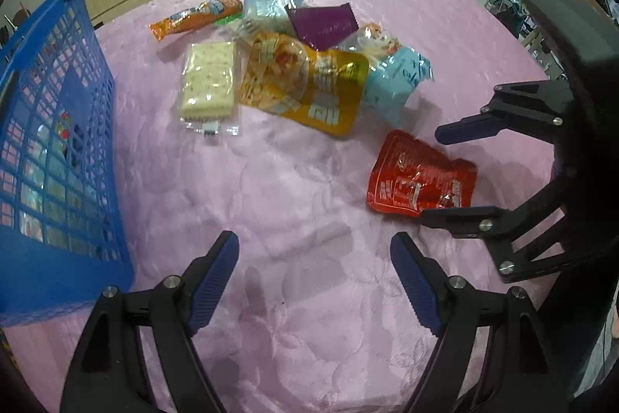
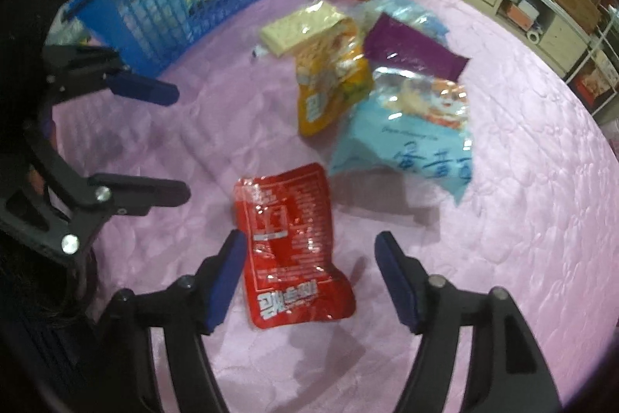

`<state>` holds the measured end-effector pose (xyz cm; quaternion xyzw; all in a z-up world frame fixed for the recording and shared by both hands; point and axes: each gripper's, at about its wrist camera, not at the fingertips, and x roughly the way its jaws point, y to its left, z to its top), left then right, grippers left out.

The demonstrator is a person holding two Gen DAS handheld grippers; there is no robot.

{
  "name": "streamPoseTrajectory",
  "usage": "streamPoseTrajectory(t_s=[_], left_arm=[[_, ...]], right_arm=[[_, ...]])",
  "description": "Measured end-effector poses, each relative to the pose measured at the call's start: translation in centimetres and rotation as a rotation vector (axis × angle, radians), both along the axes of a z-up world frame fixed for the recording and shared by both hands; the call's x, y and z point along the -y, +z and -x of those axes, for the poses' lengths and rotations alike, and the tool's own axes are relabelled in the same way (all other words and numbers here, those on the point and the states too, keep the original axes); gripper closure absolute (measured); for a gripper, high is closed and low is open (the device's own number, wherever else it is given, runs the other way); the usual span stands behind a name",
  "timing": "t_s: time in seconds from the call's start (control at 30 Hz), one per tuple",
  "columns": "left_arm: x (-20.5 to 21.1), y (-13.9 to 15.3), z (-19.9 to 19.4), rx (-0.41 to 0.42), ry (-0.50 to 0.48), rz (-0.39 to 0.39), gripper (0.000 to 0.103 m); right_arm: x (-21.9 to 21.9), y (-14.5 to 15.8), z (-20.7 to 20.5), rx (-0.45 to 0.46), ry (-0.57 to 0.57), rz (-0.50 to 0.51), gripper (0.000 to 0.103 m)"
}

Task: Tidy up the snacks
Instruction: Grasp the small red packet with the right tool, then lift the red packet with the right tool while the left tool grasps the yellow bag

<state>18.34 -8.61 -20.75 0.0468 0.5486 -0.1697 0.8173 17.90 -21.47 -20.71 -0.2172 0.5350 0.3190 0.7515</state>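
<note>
The pink quilted cover (image 1: 309, 180) fills both views; whether a bed or a desk lies under it cannot be told. It serves as the open sorting ground, soft and flat, so packets lie loose and are easy to reach from above.

The blue basket (image 1: 54, 126) stands at the left edge of the left wrist view and at the upper left of the right wrist view. Some packets show through its lattice wall, so it looks to be where the snacks are gathered, set close enough for short carries.

The snack pile (image 1: 294, 64) sits above centre in the left wrist view: a yellow pouch (image 1: 305, 88) on top at the middle, a light blue bag (image 2: 418, 126) beside it, a cracker pack (image 1: 207, 80) just left of the pouch, a purple packet (image 1: 323, 26) and an orange stick pack (image 1: 193, 18) toward the far side. They overlap, so they are best taken one at a time from the outside in.

The red pouch (image 2: 290, 242) lies apart from the pile, flat on the cover, low in the right wrist view. The right hand-held gripper (image 2: 309, 277) points down over it with jaws spread; the pouch lies between them, the pads not pressing it. Likely it is the next pick.

The left hand-held gripper (image 1: 313, 277) hangs wide apart over bare cover, holding nothing, near the basket.
</note>
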Motion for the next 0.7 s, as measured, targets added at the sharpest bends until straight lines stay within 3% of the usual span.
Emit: streamPoseTrajectory(t_s=[0.4,0.47,0.53,0.7], left_arm=[[-2.1,-0.5,1.1,0.0,0.023,0.016,0.024],[-2.2,-0.5,1.2,0.001,0.031,0.013,0.024],[-2.4,-0.4,1.1,-0.001,0.04,0.014,0.024],[-1.9,0.6,0.8,0.013,0.048,0.014,0.024]], right_arm=[[-2.1,-0.8,1.2,0.013,0.054,0.057,0.03],[-2.2,-0.7,1.5,0.021,0.048,0.052,0.041],[-2.3,-0.5,1.8,0.032,0.018,0.04,0.063],[-0.9,-0.1,1.3,0.032,-0.051,-0.02,0.074]])
